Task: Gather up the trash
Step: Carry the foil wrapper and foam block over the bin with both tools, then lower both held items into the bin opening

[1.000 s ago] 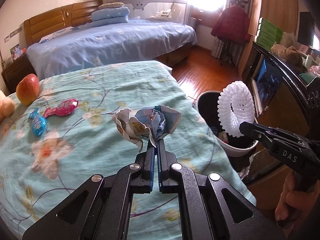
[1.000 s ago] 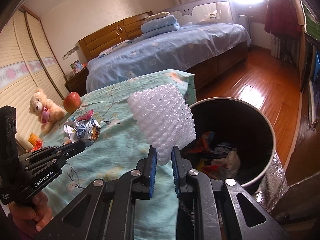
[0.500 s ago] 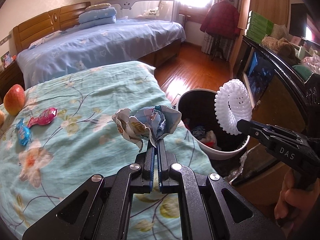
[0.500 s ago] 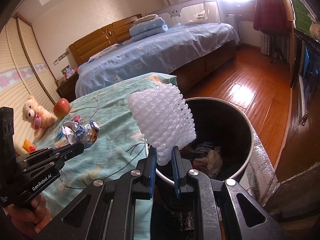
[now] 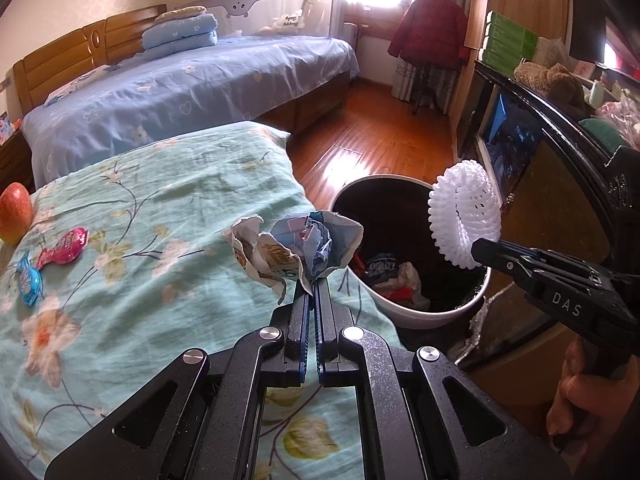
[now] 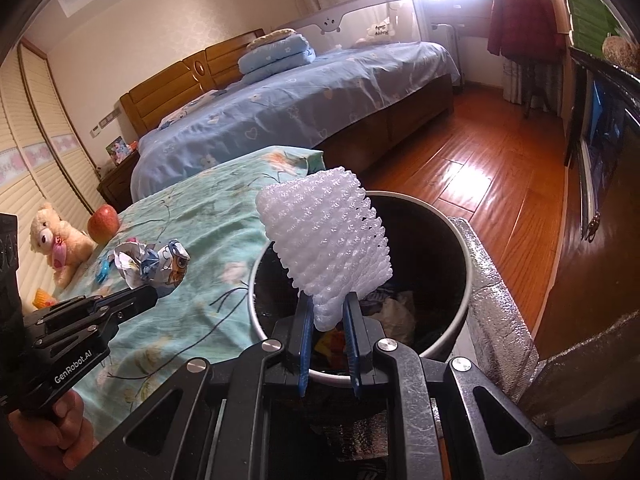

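Two grippers: left gripper [image 5: 312,280] at 6 o'clock, right gripper [image 6: 328,312] at 6 o'clock in own view. One crumpled paper wad [image 5: 296,248]. One white foam net [image 6: 328,240]. One trash bin [image 5: 428,316], 3 o'clock. Two candy wrappers, 9 o'clock: pink wrapper [image 5: 64,246], blue wrapper [image 5: 29,280]. One apple [image 5: 14,212]. One teddy bear [image 6: 56,240]. Two beds: floral bed [image 5: 160,200], blue bed [image 5: 200,92] at 11 o'clock.

Non-task: apple [image 5: 15,213] and teddy bear [image 6: 56,242] on floral bedspread [image 5: 152,208], blue bed [image 5: 192,92] behind, red jacket [image 5: 430,34] by window.
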A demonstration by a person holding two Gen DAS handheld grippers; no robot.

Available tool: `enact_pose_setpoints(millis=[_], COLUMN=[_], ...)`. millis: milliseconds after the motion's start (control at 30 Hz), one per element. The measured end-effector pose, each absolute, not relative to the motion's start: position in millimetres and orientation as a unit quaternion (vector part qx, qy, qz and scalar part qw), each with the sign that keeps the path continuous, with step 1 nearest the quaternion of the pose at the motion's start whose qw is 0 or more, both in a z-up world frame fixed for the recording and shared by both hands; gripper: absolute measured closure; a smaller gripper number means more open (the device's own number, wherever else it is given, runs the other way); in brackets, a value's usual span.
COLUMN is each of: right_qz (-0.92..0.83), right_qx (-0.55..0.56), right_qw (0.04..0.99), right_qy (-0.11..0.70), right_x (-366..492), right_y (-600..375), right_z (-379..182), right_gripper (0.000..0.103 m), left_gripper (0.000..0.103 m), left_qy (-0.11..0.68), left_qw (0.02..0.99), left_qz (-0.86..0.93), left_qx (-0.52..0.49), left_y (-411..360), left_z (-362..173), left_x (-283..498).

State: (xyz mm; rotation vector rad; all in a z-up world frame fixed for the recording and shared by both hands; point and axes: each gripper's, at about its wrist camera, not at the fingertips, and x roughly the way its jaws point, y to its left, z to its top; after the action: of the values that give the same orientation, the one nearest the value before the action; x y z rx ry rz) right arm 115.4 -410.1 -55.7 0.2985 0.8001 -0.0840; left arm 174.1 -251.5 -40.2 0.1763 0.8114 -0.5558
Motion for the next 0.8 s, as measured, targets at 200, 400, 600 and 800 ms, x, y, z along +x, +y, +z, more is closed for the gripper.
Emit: enact_pose_setpoints(millis=[200, 400, 600, 800], right_qz=[-0.045, -0.048, -0.050, -0.053], right_qx=[0.148, 0.151, 0.152, 0.152], right_qw=[0.906, 0.905, 0.904, 0.903], right_qy=[0.393, 0.395, 0.397, 0.398], right_x=[116, 118, 118, 119], right_y=[-416, -420, -425, -428], right_z=[-61, -64, -67, -68], right_gripper=[0.088, 0.088, 0.088, 0.088], left_gripper=[0.101, 0.101, 0.101, 0.101], left_qy=[0.390, 0.390, 0.391, 0.393], left_qw=[0.876, 0.875, 0.873, 0.872], left_qz=[-0.269, -0.273, -0.276, -0.277], left_qx=[0.087, 0.090, 0.091, 0.091], left_y=[-260, -266, -272, -275], left_z=[-42, -42, -43, -44], left_x=[175, 175, 175, 177])
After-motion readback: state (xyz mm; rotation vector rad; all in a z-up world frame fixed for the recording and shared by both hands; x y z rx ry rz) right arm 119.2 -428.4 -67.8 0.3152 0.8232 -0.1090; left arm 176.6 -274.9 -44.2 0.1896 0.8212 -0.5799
